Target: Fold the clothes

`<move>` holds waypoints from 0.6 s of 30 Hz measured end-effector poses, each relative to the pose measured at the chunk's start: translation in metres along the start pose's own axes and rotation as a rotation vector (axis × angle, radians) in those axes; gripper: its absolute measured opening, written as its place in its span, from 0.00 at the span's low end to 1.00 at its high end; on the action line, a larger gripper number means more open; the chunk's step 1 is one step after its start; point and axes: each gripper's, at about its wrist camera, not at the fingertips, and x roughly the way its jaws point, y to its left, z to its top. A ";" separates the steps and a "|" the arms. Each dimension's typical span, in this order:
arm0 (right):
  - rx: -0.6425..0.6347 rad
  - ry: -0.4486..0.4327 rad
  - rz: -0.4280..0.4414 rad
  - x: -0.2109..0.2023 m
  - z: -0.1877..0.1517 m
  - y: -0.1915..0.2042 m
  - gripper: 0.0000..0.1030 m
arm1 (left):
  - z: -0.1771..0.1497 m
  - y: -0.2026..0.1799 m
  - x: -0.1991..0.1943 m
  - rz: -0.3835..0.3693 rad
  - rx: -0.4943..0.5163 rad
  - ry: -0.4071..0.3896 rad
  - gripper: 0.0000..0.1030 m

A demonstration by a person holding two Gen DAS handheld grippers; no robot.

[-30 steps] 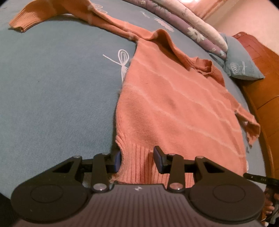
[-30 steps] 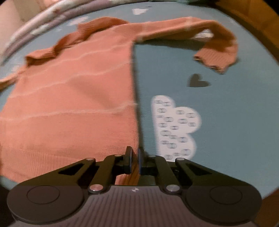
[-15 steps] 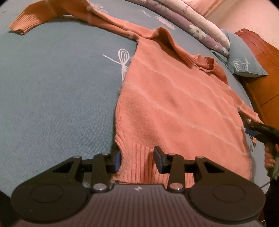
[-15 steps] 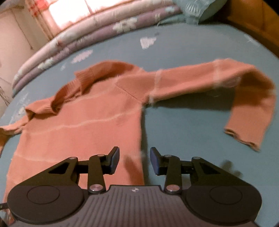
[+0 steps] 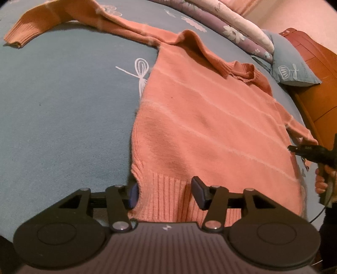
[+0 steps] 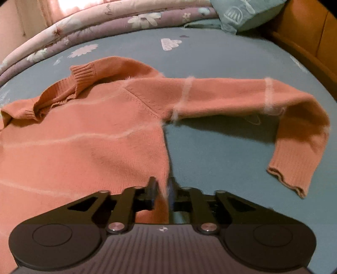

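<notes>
A blue printed bedsheet [image 5: 63, 118] fills the view; folded floral quilts [image 6: 101, 23] lie at twelve o'clock, a blue pillow [image 5: 292, 69] and wooden headboard [image 5: 318, 92] at two.

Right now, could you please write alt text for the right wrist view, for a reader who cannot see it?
The right gripper is closing its jaws on the side edge of an orange sweater lying flat on a blue bedsheet. One sleeve stretches right, its cuff bent downward; folded floral quilts lie beyond.

A fuzzy orange knit sweater [image 5: 206, 130] with ribbed hem lies on matt blue cotton bedsheet [image 5: 63, 126], beside a glossy wooden bed frame [image 5: 320, 84]
</notes>
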 end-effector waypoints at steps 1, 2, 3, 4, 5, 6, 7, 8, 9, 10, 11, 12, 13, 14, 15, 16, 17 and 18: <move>-0.004 -0.013 0.006 -0.012 -0.005 -0.001 0.21 | 0.000 0.002 -0.001 -0.009 -0.011 -0.002 0.49; -0.012 -0.023 0.017 -0.022 -0.008 -0.001 0.24 | 0.000 0.005 -0.001 -0.021 -0.028 -0.002 0.49; -0.024 -0.038 0.032 -0.035 -0.013 0.002 0.29 | 0.001 0.008 -0.002 -0.033 -0.047 -0.001 0.49; -0.057 -0.051 0.060 -0.046 -0.020 0.006 0.32 | 0.002 0.011 -0.004 -0.036 -0.066 -0.001 0.49; -0.096 -0.062 0.091 -0.057 -0.027 0.012 0.32 | 0.002 0.012 -0.006 -0.027 -0.076 -0.004 0.49; -0.135 -0.073 0.122 -0.068 -0.035 0.018 0.32 | 0.002 0.012 -0.010 -0.008 -0.069 -0.010 0.49; -0.184 -0.079 0.160 -0.076 -0.041 0.026 0.33 | 0.001 0.011 -0.016 0.012 -0.056 -0.021 0.49; -0.240 -0.078 0.206 -0.082 -0.049 0.037 0.33 | 0.000 0.010 -0.022 0.032 -0.044 -0.035 0.49; -0.297 -0.076 0.254 -0.087 -0.057 0.049 0.33 | 0.000 0.010 -0.029 0.046 -0.033 -0.049 0.49; -0.355 -0.074 0.302 -0.093 -0.065 0.061 0.33 | -0.001 0.009 -0.036 0.068 -0.017 -0.066 0.49; -0.408 -0.070 0.348 -0.095 -0.071 0.076 0.34 | -0.003 0.007 -0.044 0.100 0.005 -0.086 0.50; -0.469 -0.062 0.404 -0.095 -0.077 0.095 0.37 | -0.004 0.005 -0.051 0.132 0.027 -0.106 0.51; -0.524 -0.055 0.453 -0.095 -0.083 0.114 0.39 | -0.006 0.002 -0.058 0.177 0.058 -0.125 0.52; -0.567 -0.050 0.495 -0.094 -0.088 0.132 0.39 | -0.010 -0.003 -0.064 0.229 0.100 -0.141 0.53; -0.614 -0.036 0.549 -0.093 -0.093 0.155 0.39 | -0.013 -0.007 -0.068 0.274 0.143 -0.155 0.53; -0.654 -0.018 0.598 -0.091 -0.098 0.177 0.39 | -0.017 -0.012 -0.073 0.314 0.187 -0.168 0.54; -0.697 -0.009 0.640 -0.091 -0.103 0.198 0.39 | -0.022 -0.015 -0.077 0.345 0.223 -0.179 0.55; -0.753 0.001 0.683 -0.091 -0.110 0.221 0.39 | -0.027 -0.018 -0.082 0.368 0.253 -0.189 0.56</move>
